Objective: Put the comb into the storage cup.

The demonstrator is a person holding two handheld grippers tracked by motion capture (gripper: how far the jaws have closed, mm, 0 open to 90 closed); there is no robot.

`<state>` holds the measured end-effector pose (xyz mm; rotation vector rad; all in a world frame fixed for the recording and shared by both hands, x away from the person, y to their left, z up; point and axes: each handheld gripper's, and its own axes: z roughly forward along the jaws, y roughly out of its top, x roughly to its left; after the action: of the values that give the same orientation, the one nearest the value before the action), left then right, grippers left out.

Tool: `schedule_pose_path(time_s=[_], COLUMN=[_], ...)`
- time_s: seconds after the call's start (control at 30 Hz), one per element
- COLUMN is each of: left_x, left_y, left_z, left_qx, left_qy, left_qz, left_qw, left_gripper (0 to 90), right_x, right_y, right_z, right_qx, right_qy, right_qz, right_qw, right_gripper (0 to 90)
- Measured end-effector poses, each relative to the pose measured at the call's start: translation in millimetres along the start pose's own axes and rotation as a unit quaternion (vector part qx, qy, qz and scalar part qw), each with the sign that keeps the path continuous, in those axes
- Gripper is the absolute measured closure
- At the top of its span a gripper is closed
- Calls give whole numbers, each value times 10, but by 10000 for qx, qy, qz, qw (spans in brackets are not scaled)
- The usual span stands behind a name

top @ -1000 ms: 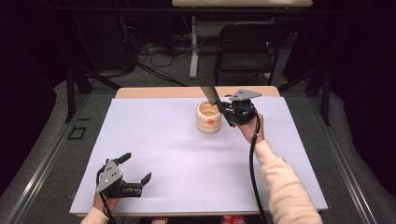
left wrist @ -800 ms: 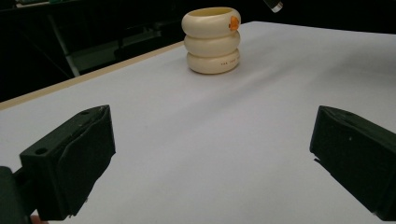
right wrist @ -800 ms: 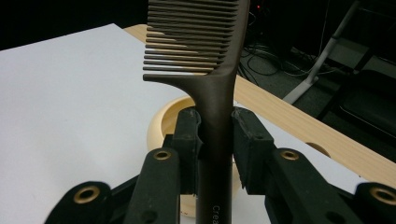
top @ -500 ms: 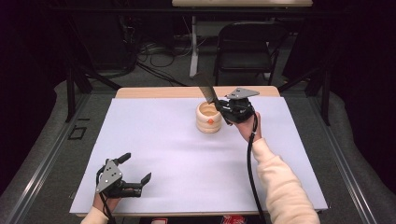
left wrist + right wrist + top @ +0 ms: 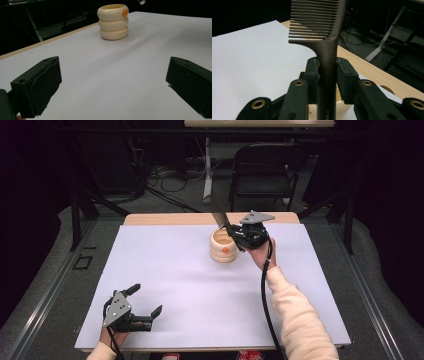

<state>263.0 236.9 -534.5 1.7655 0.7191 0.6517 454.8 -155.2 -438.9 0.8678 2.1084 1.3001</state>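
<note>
A white sheet point(image 5: 190, 285) covered the wooden table point(image 5: 170, 219). Grey floor point(image 5: 165, 202) surrounded it. A black chair point(image 5: 265, 167) and tangled cables point(image 5: 160, 175) stood beyond the far edge, in a dim room.

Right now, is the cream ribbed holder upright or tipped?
Upright. The cream ribbed holder stands on its base on the white table, open mouth up; the right gripper holds a dark comb above it.

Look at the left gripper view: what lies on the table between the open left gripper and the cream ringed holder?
Nothing: between the left gripper and the holder there is only bare white table cover, as the left gripper view shows.
</note>
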Motion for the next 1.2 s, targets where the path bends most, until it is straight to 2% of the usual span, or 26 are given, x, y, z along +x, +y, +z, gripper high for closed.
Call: schedule_pose_path(time_s=[0.8, 1.2], left_x=[7, 15], left_y=[1, -1], left_z=[-8, -14], left_qx=[-14, -21], left_qy=[8, 20], left_qz=[6, 4], left_qw=[10000, 10000], left_gripper=[2, 2], right_x=[8, -18], right_y=[199, 262], right_z=[35, 114], right_qx=[-147, -158], right_qy=[20, -20], right_qz=[-45, -71], right_qw=[9999, 9998], right_gripper=[724, 723])
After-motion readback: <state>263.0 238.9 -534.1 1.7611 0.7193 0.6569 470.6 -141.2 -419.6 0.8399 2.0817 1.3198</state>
